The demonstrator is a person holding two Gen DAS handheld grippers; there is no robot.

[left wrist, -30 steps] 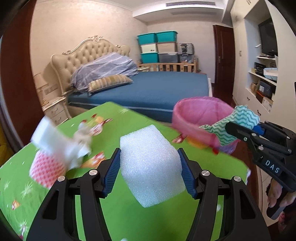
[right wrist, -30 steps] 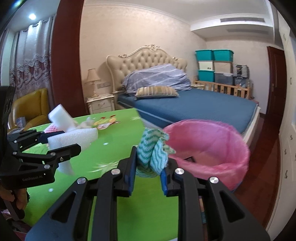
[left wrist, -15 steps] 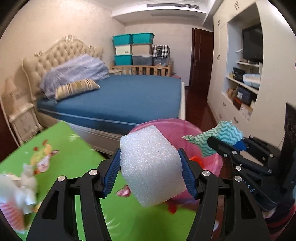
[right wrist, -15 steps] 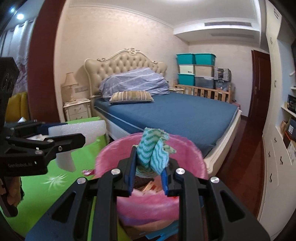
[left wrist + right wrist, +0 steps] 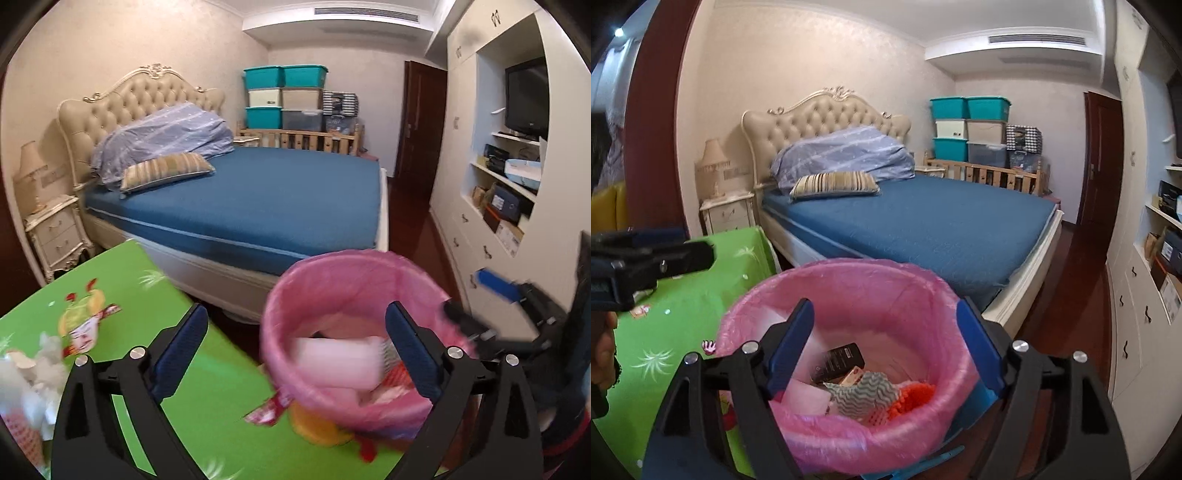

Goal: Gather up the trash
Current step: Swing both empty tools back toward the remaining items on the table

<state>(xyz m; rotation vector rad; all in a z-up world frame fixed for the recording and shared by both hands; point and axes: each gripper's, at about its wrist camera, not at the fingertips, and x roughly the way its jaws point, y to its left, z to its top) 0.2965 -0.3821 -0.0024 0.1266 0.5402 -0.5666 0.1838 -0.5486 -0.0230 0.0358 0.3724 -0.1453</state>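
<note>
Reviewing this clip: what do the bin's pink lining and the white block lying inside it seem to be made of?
Pink lining: probably thin plastic film, translucent and slightly glossy, crinkled and folded over the rim.
White block: probably foam, a pale matte squared slab; it is blurred in the left wrist view, so its texture cannot be confirmed.

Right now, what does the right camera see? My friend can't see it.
The right gripper hangs open and empty over a pink-lined bin holding a wavy green cloth, white foam and other trash. Left of the bin is a green table; behind it, a blue bed.
</note>
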